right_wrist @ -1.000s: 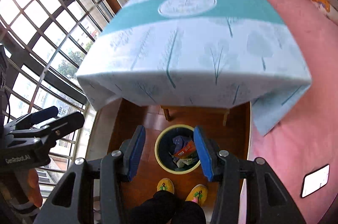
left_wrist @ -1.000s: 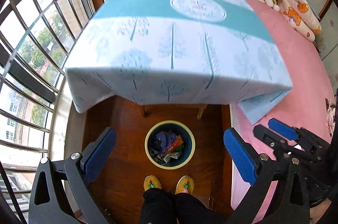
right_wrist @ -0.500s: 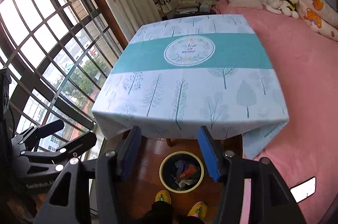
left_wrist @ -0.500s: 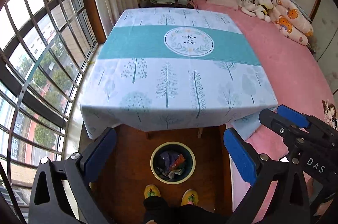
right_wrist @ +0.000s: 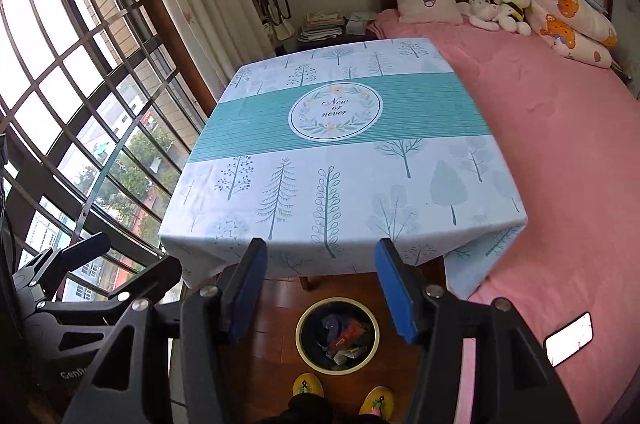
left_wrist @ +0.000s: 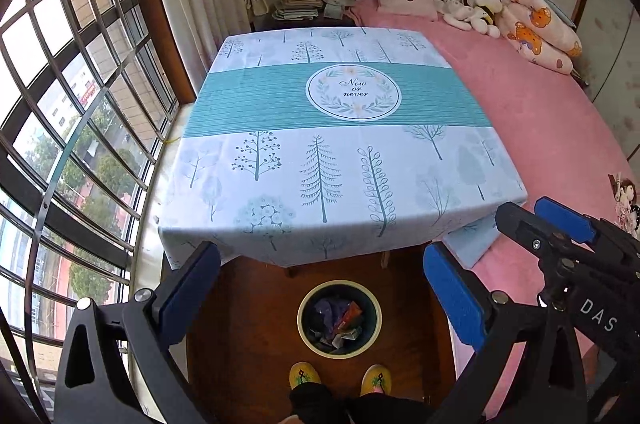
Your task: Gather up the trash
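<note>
Left wrist view: the left gripper (left_wrist: pixel 320 288) tilts steeply downward, its two blue pads (left_wrist: pixel 454 298) spread wide at the lower left and lower right of the frame, with nothing between them. Low in the centre, the bin (left_wrist: pixel 307 338) stands on the wooden floor just past the table's near edge, with trash (left_wrist: pixel 340 318) inside. The table (left_wrist: pixel 340 143), under a tree-print cloth, fills the middle. The right gripper (left_wrist: pixel 560 232) juts in from the lower right, over the pink bed (left_wrist: pixel 560 143).

Right wrist view: the right gripper (right_wrist: pixel 320 288) also points downward, its jaws partly apart after just opening, empty. The bin (right_wrist: pixel 304 348) sits bottom centre between the pads, above two yellow slippers (right_wrist: pixel 307 386). The left gripper (right_wrist: pixel 92 280) shows at the lower left beside the window (right_wrist: pixel 60 83).
</note>
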`<state>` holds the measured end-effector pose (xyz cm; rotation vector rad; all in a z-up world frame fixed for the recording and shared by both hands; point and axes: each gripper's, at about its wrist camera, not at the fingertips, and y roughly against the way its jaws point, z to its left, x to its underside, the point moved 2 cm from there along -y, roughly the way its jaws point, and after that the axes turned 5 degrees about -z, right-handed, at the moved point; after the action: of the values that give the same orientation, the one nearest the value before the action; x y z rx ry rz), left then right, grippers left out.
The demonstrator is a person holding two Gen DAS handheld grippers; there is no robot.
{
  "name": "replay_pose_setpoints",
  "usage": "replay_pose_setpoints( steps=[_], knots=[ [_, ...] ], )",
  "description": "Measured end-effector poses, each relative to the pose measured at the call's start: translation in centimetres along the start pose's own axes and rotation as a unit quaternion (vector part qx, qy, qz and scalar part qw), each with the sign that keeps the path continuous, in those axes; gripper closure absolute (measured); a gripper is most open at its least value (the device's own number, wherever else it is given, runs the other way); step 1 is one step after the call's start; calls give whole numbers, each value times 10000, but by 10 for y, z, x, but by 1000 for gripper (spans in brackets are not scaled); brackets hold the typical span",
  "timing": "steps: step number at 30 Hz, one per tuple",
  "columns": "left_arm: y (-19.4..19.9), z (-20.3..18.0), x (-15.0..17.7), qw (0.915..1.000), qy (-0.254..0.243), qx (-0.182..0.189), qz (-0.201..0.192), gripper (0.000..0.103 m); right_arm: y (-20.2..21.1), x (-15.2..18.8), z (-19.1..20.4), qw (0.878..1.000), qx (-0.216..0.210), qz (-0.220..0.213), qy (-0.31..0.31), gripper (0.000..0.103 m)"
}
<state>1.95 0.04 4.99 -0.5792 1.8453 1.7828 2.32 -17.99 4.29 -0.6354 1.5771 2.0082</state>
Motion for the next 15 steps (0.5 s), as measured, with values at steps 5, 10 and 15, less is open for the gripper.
replay_pose_setpoints(
  steps=[5, 10, 15],
  knots=[
    [-2, 5, -5, 9999, -99, 68, -51, 2, -1, 1, 4, 9999, 136, -30, -67, 47],
    [-3, 9, -7, 9998, -129, 133, -79, 2, -1, -1, 8, 9996, 237, -95, -74, 47],
    [-5, 13, -8, 9997, -148, 180, -82, 2, -2, -2, 12, 9994, 303, -108, -90, 47]
  ],
)
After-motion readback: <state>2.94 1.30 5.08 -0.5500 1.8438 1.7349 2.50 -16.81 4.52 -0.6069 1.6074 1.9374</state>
